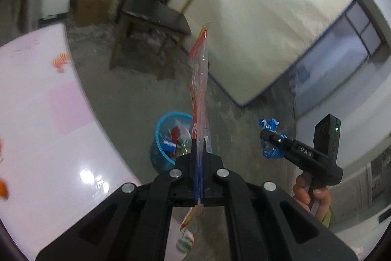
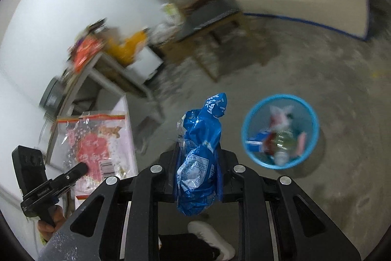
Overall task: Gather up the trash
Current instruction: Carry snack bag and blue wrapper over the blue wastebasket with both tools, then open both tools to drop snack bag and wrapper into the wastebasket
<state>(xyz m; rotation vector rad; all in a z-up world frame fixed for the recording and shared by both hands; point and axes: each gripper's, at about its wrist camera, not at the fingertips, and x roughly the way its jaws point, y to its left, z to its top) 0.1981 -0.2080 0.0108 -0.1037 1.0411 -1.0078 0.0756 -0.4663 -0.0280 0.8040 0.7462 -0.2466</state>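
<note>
1. The left gripper [image 1: 199, 151] tilts down, its jaws clamped flat on a clear red wrapper [image 1: 199, 80] (seen edge-on).
2. The right gripper [image 2: 198, 163] also tilts down, squeezing a crumpled blue bag [image 2: 200, 138].
3. The bin [image 2: 310, 114] stands on the floor below, trash inside, beside the table [image 1: 36, 114].

Dim indoor light, both views motion-blurred. Glare spots the table [image 1: 92, 177]. Fisheye bends the edges; corners go black.
</note>
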